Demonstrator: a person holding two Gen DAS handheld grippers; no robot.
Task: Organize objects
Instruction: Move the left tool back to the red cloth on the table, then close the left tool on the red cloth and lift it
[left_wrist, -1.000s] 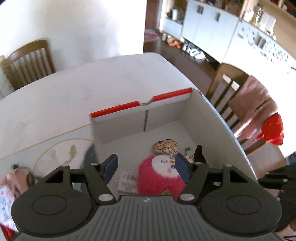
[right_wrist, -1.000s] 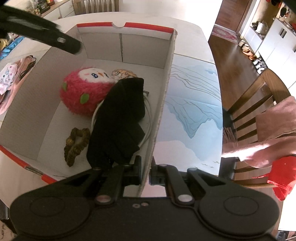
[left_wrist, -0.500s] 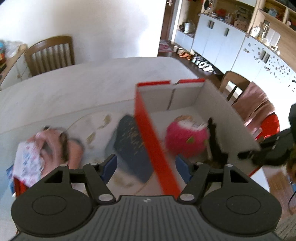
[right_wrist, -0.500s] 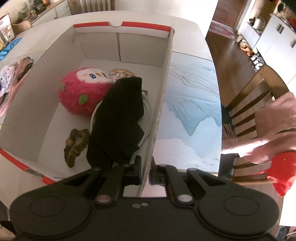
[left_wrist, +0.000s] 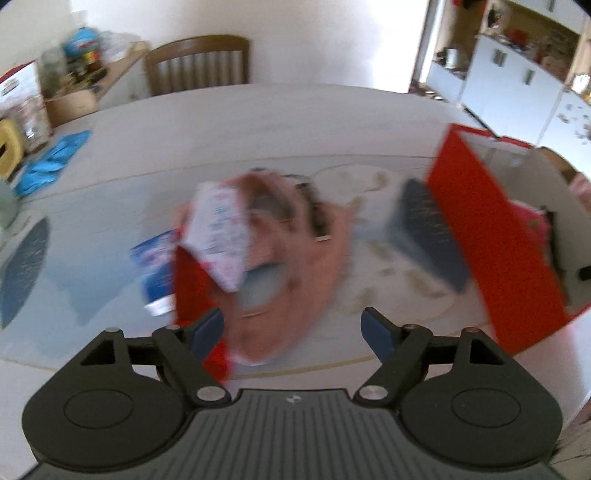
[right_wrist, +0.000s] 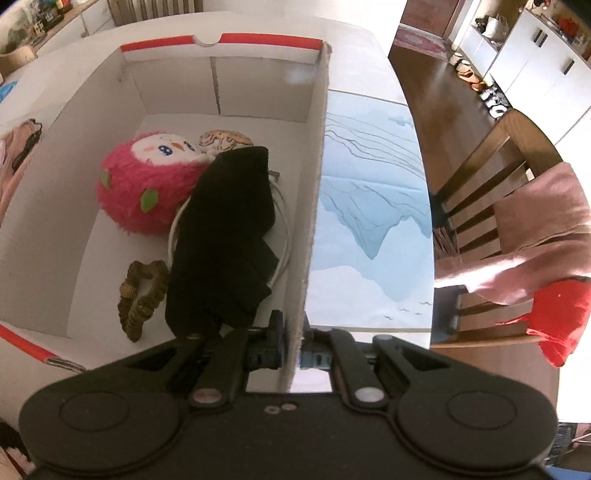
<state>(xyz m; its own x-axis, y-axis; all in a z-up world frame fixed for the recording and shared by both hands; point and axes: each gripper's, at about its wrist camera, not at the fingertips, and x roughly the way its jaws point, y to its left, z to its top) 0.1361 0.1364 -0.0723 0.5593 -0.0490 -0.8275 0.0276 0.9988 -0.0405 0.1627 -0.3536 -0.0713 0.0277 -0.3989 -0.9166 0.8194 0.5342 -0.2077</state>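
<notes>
My left gripper (left_wrist: 293, 325) hovers with its jaws opening and nothing between them, above a blurred pile on the table: a pink cloth (left_wrist: 303, 258), a white patterned pouch (left_wrist: 221, 229), a red item (left_wrist: 192, 288) and a blue-white packet (left_wrist: 155, 266). The red-sided cardboard box (left_wrist: 491, 236) stands to the right of the pile. My right gripper (right_wrist: 293, 350) is shut on the box's right wall (right_wrist: 314, 184). Inside lie a pink plush (right_wrist: 147, 192), a black cloth (right_wrist: 225, 229), a brown scrunchie (right_wrist: 142, 299) and a white cable (right_wrist: 284, 229).
A dark blue mat (left_wrist: 424, 229) lies between pile and box. A blue placemat (right_wrist: 369, 221) lies right of the box, near the table edge. A chair draped with pink cloth (right_wrist: 535, 221) stands beyond that edge. Another chair (left_wrist: 199, 62) and a blue cloth (left_wrist: 51, 162) are at the far side.
My left gripper swung left out of the box to above the pile, and its jaws widened. The right gripper kept its hold on the box wall.
</notes>
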